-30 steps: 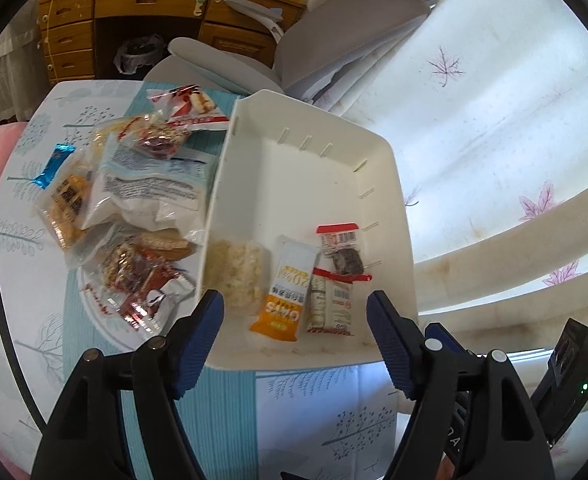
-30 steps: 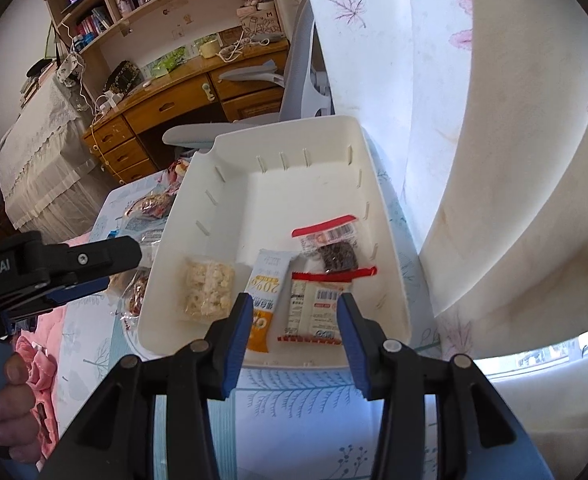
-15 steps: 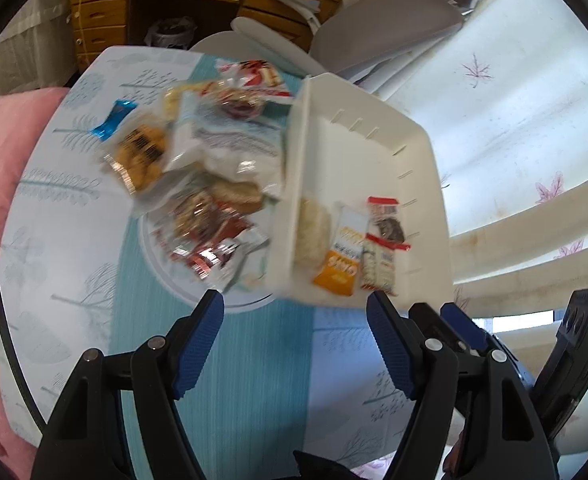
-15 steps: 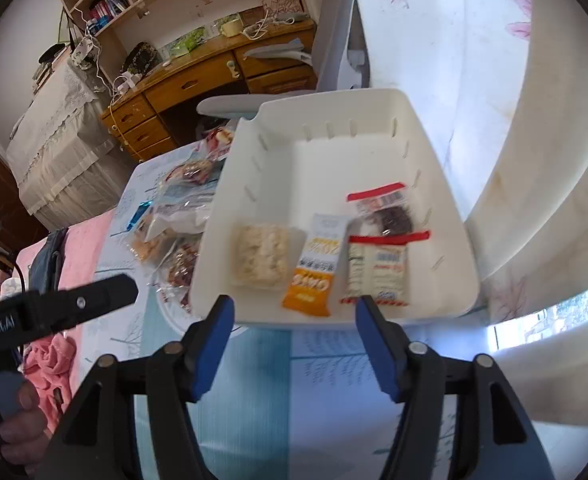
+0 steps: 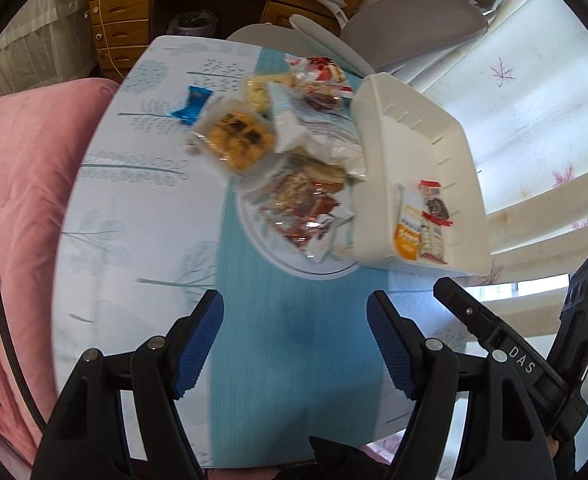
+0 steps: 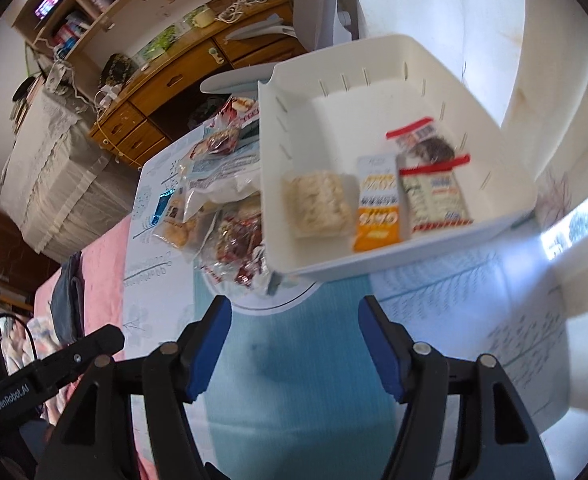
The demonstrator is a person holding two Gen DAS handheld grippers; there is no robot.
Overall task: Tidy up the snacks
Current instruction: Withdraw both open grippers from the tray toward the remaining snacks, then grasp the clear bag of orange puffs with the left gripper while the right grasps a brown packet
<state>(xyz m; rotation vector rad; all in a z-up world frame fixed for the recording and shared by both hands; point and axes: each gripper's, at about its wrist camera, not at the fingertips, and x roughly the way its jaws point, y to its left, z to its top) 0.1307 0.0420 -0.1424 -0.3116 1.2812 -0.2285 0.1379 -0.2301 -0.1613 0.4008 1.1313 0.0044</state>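
Left view, our left claw (image 5: 296,344): its two blue pads stand apart with nothing between them. It now hangs over the bare teal cloth (image 5: 294,344).
Left view, what changed: a moment ago the white bin (image 5: 378,128) filled most of this view. Now we see it off to the right, and the snack pile (image 5: 289,168) sits in the middle. We have pulled back and slid over toward the pile.
Left view, snacks still out: the pile lies on a plate (image 5: 269,248), touching the bin's side. A small blue candy (image 5: 191,105) lies alone, apart from the pile.
Right view, our right claw (image 6: 291,350): its pads were closer together a moment ago and have just opened. Nothing is between them.
Right view, what changed: the bin looked nearer before. Now we are back from it, over the cloth.
Right view, snacks put away: a pale rice cake (image 6: 318,204), an orange bar (image 6: 380,204) and two red-edged packs (image 6: 434,176) lie in a row at the bin's near end.
What this means: we think the last snack is dropped off, both claws are free, and most of the pile still waits its turn.
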